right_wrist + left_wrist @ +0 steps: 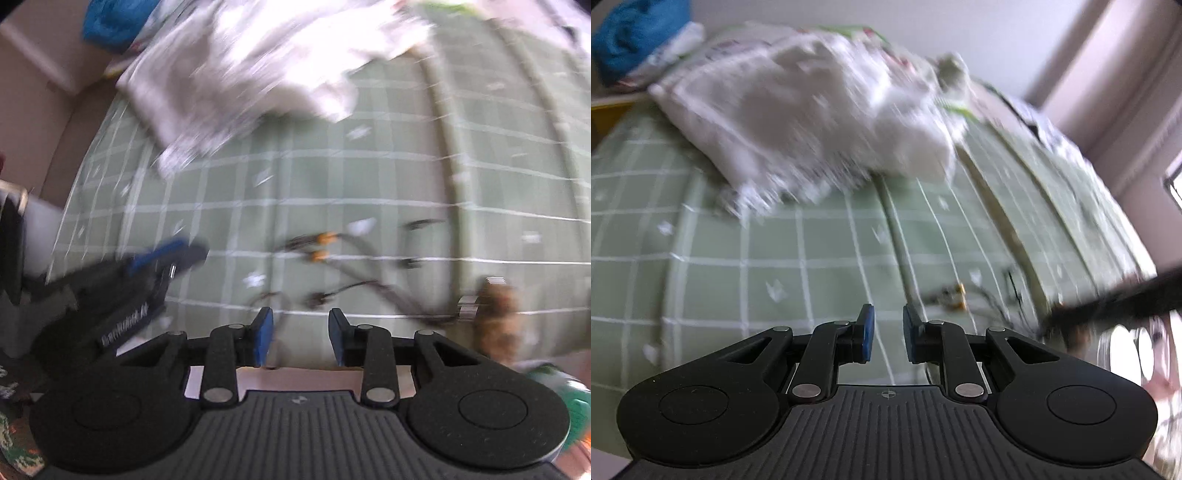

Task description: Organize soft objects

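A white fluffy cloth (820, 122) lies crumpled on the green checked bed sheet (820, 251), blurred by motion. In the right wrist view the same white cloth (258, 62) is at the top. My left gripper (888, 317) hovers over the bare sheet below the cloth, open by a narrow gap, with nothing between its blue pads. My right gripper (301, 321) points steeply down at the sheet, its jaws partly apart and empty. The left gripper (166, 254) also shows as a dark blur at the left of the right wrist view.
A blue bundle (635, 40) sits at the far left beside a patterned pillow (871, 37). Thin dark cables with orange connectors (321, 245) lie on the sheet just ahead of the right gripper. A brown object (495, 306) lies at the bed's right edge. Pink curtain (1126, 74) at right.
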A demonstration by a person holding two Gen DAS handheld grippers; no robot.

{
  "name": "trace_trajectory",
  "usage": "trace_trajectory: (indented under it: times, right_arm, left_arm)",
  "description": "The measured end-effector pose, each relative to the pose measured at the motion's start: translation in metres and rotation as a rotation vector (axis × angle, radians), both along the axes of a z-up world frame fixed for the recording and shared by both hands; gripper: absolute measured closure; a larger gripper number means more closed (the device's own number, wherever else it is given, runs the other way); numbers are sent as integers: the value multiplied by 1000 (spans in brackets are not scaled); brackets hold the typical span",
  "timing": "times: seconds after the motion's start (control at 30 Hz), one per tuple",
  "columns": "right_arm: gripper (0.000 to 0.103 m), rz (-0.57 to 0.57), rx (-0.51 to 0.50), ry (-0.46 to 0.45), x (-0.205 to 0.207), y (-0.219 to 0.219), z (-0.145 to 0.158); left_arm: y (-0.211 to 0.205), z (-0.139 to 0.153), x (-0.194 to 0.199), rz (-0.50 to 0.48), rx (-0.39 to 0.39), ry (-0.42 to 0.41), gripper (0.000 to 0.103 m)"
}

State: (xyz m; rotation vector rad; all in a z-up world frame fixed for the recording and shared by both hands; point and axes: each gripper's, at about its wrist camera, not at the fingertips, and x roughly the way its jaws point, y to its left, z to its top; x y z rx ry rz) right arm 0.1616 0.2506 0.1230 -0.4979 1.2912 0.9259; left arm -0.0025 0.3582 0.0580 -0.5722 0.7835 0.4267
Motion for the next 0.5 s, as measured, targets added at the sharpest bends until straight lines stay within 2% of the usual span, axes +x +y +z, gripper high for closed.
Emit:
trace_trajectory:
  times: [0.07,0.2,0.27,0.37,0.4,0.5]
  right_arm:
    - [69,-27,41,-108,6,-24,20]
    - [40,-60,169,-472,2,-85,49]
    - [36,-57,221,-569,-3,-122,58]
    - [35,12,226,-553,-2,-159,60]
    - [35,34,216,-528,0,-166,55]
    - [35,98,155,-456,7,-175,35]
  left_arm:
    - [-17,-4,8,-61,40,56,84]
    - [-53,-11,13,-193,92,117,84]
    - [-67,-18,14,-238,115,153,82]
    - [-81,-22,19,-276,172,188,78]
    - [-83,-23,21,-272,193,198,75]
    - [-89,-26,22,-286,235,217,75]
